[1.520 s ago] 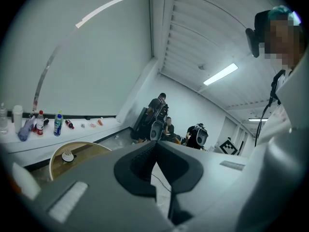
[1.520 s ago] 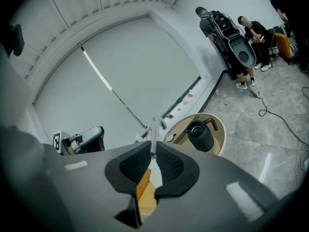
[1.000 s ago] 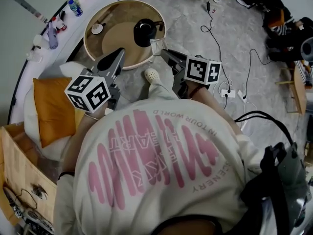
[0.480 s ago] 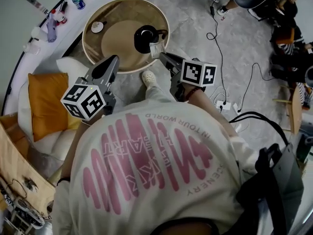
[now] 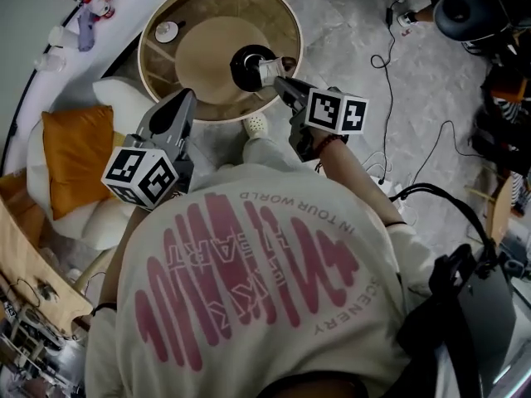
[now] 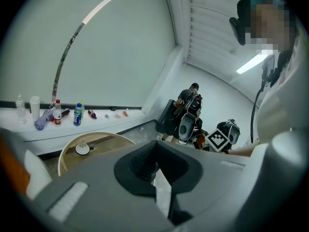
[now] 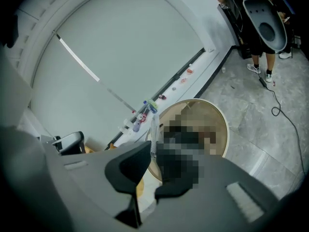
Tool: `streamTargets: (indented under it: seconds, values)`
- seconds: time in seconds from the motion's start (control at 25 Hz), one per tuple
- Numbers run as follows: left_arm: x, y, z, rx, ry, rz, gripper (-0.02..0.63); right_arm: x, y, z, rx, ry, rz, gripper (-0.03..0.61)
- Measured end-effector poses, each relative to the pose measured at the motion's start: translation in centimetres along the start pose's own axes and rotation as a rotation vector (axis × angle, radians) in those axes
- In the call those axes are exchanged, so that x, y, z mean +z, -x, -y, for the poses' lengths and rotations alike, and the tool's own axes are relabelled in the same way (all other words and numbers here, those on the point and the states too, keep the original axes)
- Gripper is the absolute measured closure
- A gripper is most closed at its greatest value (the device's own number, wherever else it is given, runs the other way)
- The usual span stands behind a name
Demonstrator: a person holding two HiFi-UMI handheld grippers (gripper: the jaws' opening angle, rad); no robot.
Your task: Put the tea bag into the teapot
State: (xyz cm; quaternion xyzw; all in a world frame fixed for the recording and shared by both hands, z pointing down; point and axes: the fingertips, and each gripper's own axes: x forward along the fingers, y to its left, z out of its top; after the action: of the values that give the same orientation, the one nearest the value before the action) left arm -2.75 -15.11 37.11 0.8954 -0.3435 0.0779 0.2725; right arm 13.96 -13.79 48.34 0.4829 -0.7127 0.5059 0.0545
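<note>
White paper tea bag (image 5: 267, 74) is being pinched by the right gripper (image 5: 279, 83) at the round black teapot's (image 5: 243, 69) four o'clock, not yet inside. The left gripper (image 5: 179, 106) is being held closed, empty.

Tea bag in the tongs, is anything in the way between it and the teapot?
Nothing visible. The small white paper tea bag, pinched in the right tongs, hangs close by the round black teapot on the round wooden table; the pot's top looks open, no lid on it.
</note>
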Motion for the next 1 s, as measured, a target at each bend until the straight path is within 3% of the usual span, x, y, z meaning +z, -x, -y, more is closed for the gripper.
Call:
streamTargets:
  seconds: [0.36, 0.6, 1.0]
  values:
    - [-0.6, -2.9, -1.8, 0.085, 0.054, -0.054, 0.598, 0.6, -6.0, 4.5, -0.04, 0.136, -0.191, 0.538]
    - [-0.6, -3.2, -3.3, 0.173, 0.11, -0.05, 0.598, 0.1, -8.3, 5.4, -0.062, 0.287, -0.356, 0.538]
    - [-1.2, -3.3, -4.1, 0.251, 0.163, -0.005, 0.598, -0.2, -10.1, 6.0, -0.099, 0.481, -0.474, 0.537]
